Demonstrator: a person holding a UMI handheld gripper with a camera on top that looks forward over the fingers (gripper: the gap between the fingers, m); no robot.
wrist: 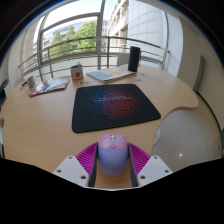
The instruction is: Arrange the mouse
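A pale lilac mouse (112, 156) sits between my gripper's (112, 160) two fingers, with both magenta pads (87, 157) pressed against its sides. It is held over the wooden table (40, 120), just short of the near edge of a dark mouse pad (113, 105) with a reddish pattern. The mouse pad lies flat at the table's middle, just ahead of the fingers.
Beyond the pad, at the table's back edge, are a magazine (50, 85), a small cup (77, 72), a flat book or tablet (108, 73) and a dark speaker (134, 59). A pale chair (190, 130) stands at the right. Windows with a railing lie behind.
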